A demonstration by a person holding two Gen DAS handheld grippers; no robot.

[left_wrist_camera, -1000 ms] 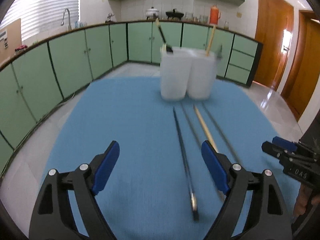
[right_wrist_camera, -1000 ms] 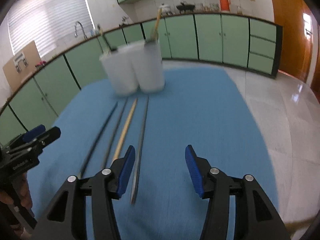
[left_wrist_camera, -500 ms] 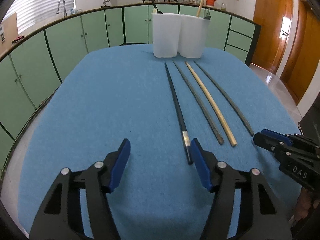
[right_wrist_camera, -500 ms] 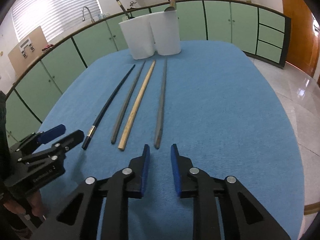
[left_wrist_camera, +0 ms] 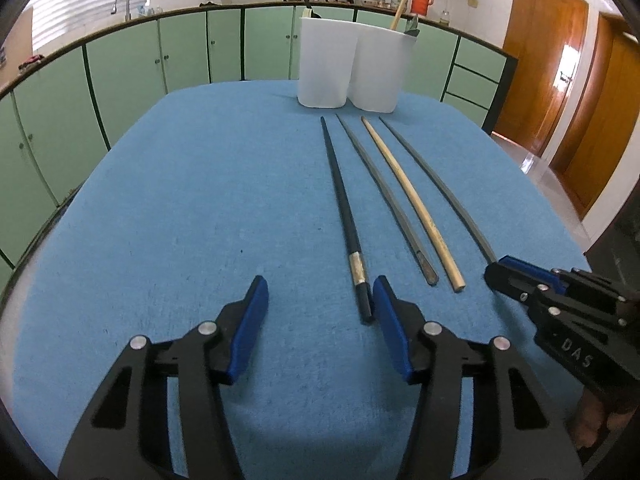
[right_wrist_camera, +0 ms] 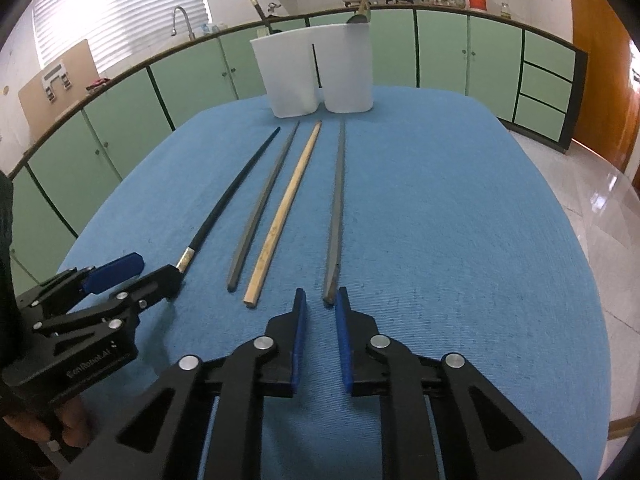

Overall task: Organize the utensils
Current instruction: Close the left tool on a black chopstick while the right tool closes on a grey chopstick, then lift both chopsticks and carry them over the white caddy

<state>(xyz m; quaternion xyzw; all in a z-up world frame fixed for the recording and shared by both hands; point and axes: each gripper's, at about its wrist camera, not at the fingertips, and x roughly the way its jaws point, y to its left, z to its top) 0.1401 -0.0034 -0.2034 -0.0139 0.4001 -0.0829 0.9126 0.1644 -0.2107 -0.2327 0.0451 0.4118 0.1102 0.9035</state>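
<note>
- The blue cloth [left_wrist_camera: 160, 208] covers the table and fills most of both views. It shows sharper than a second ago, when the views were blurred and the cups sat nearer.
- The left gripper [left_wrist_camera: 320, 300] sits low over the near edge of the cloth, jaws wide apart and empty. Its right blue pad [left_wrist_camera: 390, 328] is just beside the butt of the black chopstick [left_wrist_camera: 344, 216]; half a second ago that butt lay a little more between the pads.
- The right gripper [right_wrist_camera: 320, 304] has its jaws drawn close, a narrow gap left between them and nothing in it. They were wide a second ago. The butt of the rightmost grey chopstick [right_wrist_camera: 336, 200] lies just ahead of the tips, apart from them.
- Two white cups [left_wrist_camera: 352, 68] stand touching at the far end of the cloth. The left one holds a black stick leaning left; the right one holds a wooden stick [left_wrist_camera: 400, 8] and a darker utensil of which only the top shows.
- Four chopsticks lie side by side on the cloth, tips toward the cups: black with a silver band, grey chopstick [left_wrist_camera: 384, 196], wooden chopstick [left_wrist_camera: 412, 204] and the rightmost grey one.
- In the left view the near end of the rightmost grey chopstick is hidden behind the right gripper's tip. In the right view the black chopstick's butt is covered by the left gripper's finger [right_wrist_camera: 160, 280]. Whether either touches, I cannot tell.
</note>
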